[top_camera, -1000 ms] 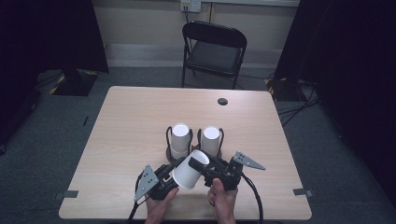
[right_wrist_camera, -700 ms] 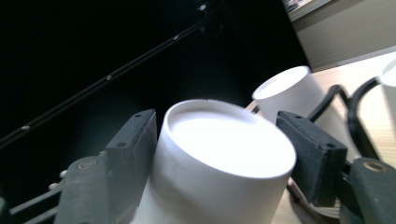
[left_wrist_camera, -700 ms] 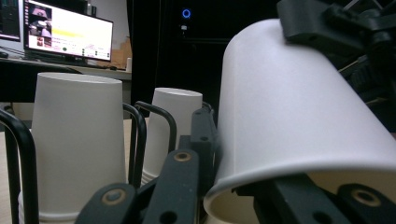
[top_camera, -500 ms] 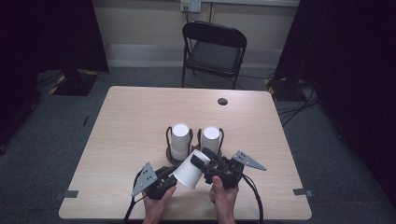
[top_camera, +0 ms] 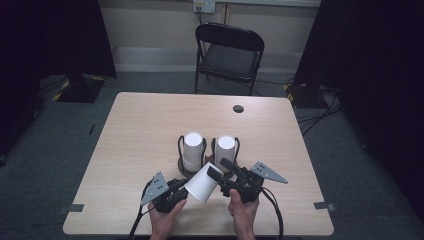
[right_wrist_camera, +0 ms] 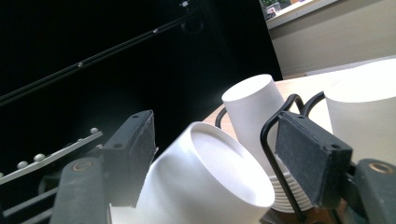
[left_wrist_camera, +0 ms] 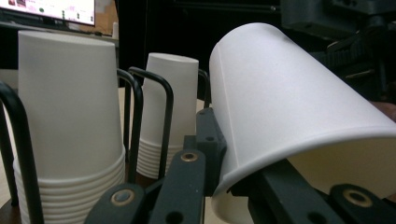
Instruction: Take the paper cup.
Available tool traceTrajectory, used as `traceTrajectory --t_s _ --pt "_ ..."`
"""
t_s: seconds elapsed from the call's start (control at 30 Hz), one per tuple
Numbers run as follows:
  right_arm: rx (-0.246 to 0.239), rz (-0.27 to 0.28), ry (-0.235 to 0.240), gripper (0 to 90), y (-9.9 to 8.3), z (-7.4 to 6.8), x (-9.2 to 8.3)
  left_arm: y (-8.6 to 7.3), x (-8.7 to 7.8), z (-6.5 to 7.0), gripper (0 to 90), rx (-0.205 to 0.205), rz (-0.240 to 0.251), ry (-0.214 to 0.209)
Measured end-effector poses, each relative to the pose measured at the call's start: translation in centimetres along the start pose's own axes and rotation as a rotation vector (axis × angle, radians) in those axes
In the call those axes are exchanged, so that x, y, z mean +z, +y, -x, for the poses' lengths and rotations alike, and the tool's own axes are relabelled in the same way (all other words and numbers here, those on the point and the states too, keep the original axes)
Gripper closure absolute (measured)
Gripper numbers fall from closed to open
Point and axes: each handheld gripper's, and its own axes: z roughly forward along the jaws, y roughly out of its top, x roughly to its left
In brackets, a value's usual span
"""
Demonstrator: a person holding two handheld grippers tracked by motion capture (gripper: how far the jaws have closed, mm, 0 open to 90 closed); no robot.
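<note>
A loose white paper cup [top_camera: 202, 182] lies tilted in the air over the table's near edge, rim toward the left hand. My left gripper [top_camera: 186, 186] is shut on the cup's wall at the rim [left_wrist_camera: 289, 93], one jaw inside and one outside. My right gripper [top_camera: 217, 169] is at the cup's closed base [right_wrist_camera: 205, 182]; its jaws have just been opening and now stand apart around the base, with the right pad [right_wrist_camera: 308, 158] clear of it. Just behind, two stacks of upturned white cups [top_camera: 192, 150] [top_camera: 226, 147] stand in a black wire holder [top_camera: 180, 145].
The holder stands a little nearer than the middle of the light wooden table [top_camera: 140, 130]. A small dark round spot [top_camera: 238, 108] is near the far edge. A black folding chair [top_camera: 230, 50] stands beyond the table. Cables trail from both grippers off the near edge.
The right gripper's jaws have spread off the cup's base. The left gripper has closed on the rim and shifted slightly. The cup hangs in nearly the same place.
</note>
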Motion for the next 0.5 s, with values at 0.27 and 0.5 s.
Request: traceTrajectory --t_s 0.27,0.5 --pt "-0.024 -0.004 -0.008 28.6 0.0 0.2 -0.5 0.2 -0.9 -1.3 86.6 -0.095 -0.045 0.008" --pt "-0.092 -0.02 -0.042 27.6 -0.1 0.3 -1.0 1.1 -1.2 -1.7 86.8 -0.092 -0.104 0.027"
